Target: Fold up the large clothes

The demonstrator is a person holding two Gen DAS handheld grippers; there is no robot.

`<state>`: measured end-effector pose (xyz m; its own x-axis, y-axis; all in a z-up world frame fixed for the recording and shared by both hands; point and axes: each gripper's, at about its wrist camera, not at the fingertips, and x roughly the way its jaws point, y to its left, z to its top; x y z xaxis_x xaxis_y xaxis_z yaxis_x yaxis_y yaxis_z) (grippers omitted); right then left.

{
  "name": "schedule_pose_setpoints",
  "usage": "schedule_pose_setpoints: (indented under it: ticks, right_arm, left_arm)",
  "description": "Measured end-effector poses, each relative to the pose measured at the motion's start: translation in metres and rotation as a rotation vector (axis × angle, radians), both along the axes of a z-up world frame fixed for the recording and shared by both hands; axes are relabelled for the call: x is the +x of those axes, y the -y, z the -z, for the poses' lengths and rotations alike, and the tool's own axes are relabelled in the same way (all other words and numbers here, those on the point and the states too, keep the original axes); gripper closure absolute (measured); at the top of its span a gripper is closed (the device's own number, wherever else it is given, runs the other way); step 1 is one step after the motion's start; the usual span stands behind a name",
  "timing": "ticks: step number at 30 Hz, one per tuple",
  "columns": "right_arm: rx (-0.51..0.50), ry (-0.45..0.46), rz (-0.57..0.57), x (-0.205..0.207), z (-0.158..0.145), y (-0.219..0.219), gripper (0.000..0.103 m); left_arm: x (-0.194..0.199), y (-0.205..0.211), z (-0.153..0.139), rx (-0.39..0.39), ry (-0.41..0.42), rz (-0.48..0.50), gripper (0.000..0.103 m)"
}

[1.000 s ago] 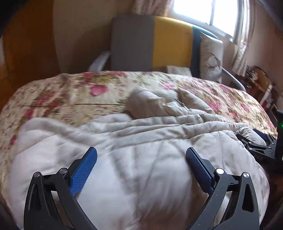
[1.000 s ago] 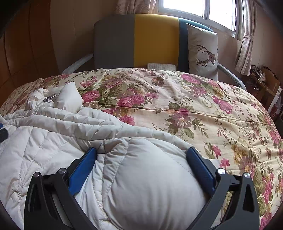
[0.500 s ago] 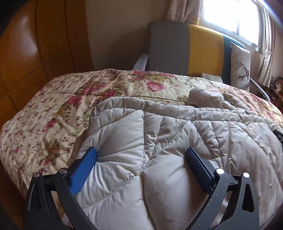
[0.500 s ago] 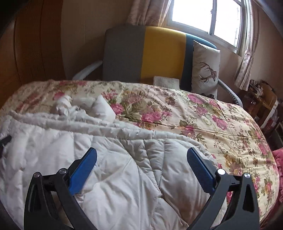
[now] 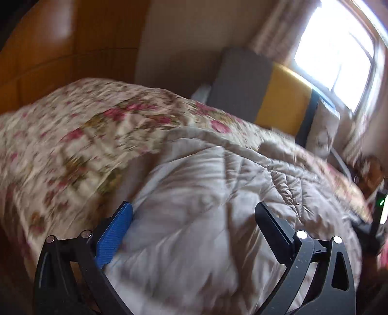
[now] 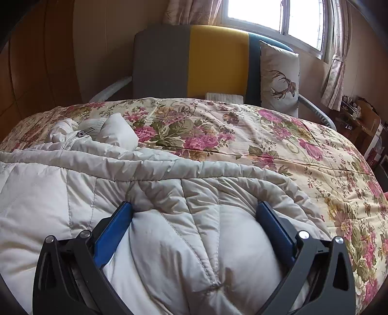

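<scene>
A big off-white quilted down coat (image 6: 169, 193) lies spread across the near part of a bed with a floral cover (image 6: 266, 135). Its collar and zipper (image 6: 82, 133) sit bunched at the far left. My right gripper (image 6: 194, 218) is open, its blue fingers (image 6: 114, 227) pressed down on either side of a puffy panel of the coat's right end. In the blurred, tilted left wrist view the coat (image 5: 218, 193) fills the middle. My left gripper (image 5: 194, 218) is open over the coat's left end, near the bed's left edge.
A grey, yellow and teal chair back (image 6: 194, 60) stands behind the bed with a deer-print cushion (image 6: 278, 77). A window (image 6: 278, 17) and curtains are behind it. Wooden panelling (image 5: 60, 60) is on the left, cluttered furniture (image 6: 359, 121) on the right.
The left gripper has swung and tilted, blurring its view, and now sits at the coat's left end. The right gripper has dropped back onto the coat's puffy right end. Both stay open.
</scene>
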<state>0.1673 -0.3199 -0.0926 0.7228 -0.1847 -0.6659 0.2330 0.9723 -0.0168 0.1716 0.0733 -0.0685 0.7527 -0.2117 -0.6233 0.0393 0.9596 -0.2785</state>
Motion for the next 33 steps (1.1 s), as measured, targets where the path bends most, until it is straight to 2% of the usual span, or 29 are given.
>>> schedule_pose_setpoints:
  ticks: [4, 6, 9, 11, 13, 16, 18, 20, 23, 24, 25, 27, 28, 29, 30, 33]
  right_arm:
    - [-0.007, 0.010, 0.007, -0.003, -0.001, -0.001, 0.002]
    - [-0.008, 0.014, 0.010, -0.004, -0.001, -0.002, 0.002]
    - [-0.010, 0.020, 0.012, -0.006, -0.001, -0.002, 0.002]
    - [-0.008, 0.022, 0.012, -0.007, -0.002, -0.002, 0.002]
    - [-0.004, 0.027, 0.011, -0.009, -0.002, -0.002, 0.002]
    - [0.010, 0.038, 0.006, -0.012, -0.002, -0.001, 0.002]
    - [0.019, 0.044, 0.002, -0.013, -0.002, 0.000, 0.002]
    - [0.026, 0.049, 0.001, -0.014, -0.003, 0.001, 0.002]
    - [0.033, 0.053, -0.001, -0.014, -0.003, 0.001, 0.002]
    - [0.033, 0.051, -0.001, -0.014, -0.002, 0.001, 0.002]
    - [0.032, 0.050, -0.001, -0.014, -0.002, 0.001, 0.002]
    - [0.031, 0.050, 0.000, -0.014, -0.002, 0.001, 0.002]
    - [0.028, 0.048, 0.001, -0.014, -0.002, 0.001, 0.002]
    - [0.023, 0.043, 0.002, -0.013, -0.002, 0.000, 0.002]
    - [0.018, 0.032, 0.003, -0.012, -0.003, 0.000, 0.002]
    - [-0.029, -0.039, 0.031, -0.011, -0.013, -0.005, 0.002]
  left_arm:
    - [-0.043, -0.054, 0.021, -0.245, -0.088, -0.131, 0.003]
    - [-0.057, -0.067, 0.034, -0.311, -0.126, -0.153, 0.003]
    - [-0.070, -0.069, 0.052, -0.379, -0.171, -0.101, 0.004]
    - [-0.075, -0.065, 0.057, -0.432, -0.174, -0.058, 0.004]
    - [-0.075, -0.059, 0.056, -0.454, -0.165, -0.023, 0.004]
    - [-0.062, -0.056, 0.050, -0.495, -0.134, 0.040, 0.004]
    - [-0.047, -0.057, 0.048, -0.509, -0.147, 0.046, 0.004]
    - [-0.029, -0.057, 0.055, -0.575, -0.203, 0.075, 0.004]
    - [-0.015, -0.060, 0.059, -0.673, -0.212, 0.086, 0.004]
    - [-0.012, -0.060, 0.060, -0.673, -0.224, 0.075, 0.006]
    - [-0.010, -0.058, 0.061, -0.665, -0.240, 0.054, 0.013]
    - [-0.008, -0.057, 0.058, -0.662, -0.240, 0.038, 0.031]
    - [-0.008, -0.056, 0.058, -0.676, -0.241, 0.049, 0.046]
    - [-0.011, -0.056, 0.059, -0.690, -0.247, 0.055, 0.052]
    - [-0.011, -0.056, 0.058, -0.696, -0.250, 0.059, 0.053]
    - [-0.012, -0.053, 0.048, -0.679, -0.221, 0.073, 0.065]
